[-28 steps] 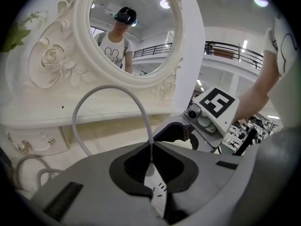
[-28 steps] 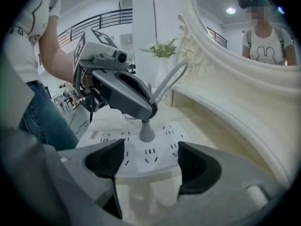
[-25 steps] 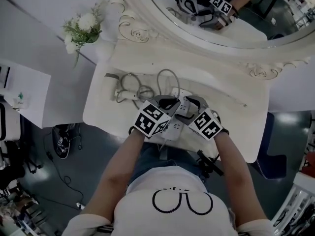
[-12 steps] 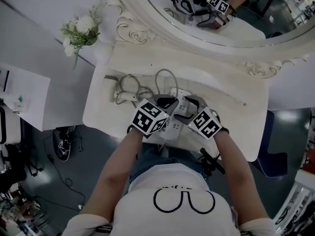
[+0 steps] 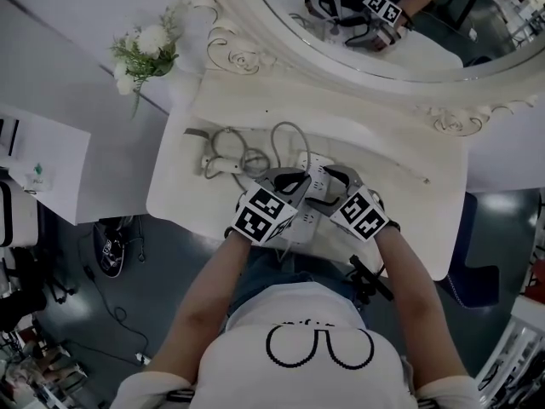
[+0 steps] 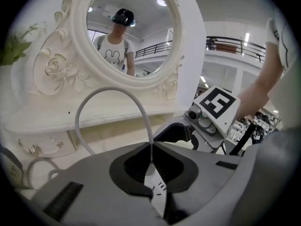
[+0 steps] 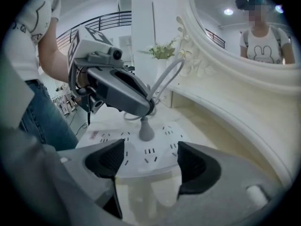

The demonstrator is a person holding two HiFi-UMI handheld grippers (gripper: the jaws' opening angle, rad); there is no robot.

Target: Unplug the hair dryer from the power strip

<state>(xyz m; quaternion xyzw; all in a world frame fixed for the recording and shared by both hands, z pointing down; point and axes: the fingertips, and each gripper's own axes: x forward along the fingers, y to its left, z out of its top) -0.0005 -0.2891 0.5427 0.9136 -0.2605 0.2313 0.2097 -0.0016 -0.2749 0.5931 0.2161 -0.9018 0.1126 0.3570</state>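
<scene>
A white plastic power strip (image 7: 141, 150) lies on a cream dressing table (image 5: 393, 204), before its oval mirror (image 5: 426, 15); a grey plug (image 7: 146, 132) stands in it, coiled grey cord (image 5: 250, 158) to its left.

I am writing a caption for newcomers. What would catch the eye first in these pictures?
An ornate oval mirror rises behind the white dressing table. The left hand-held gripper pinches a grey cord just above its plug, which sits in a white power strip; the right hand-held gripper has its jaws apart at the strip's near end.
</scene>
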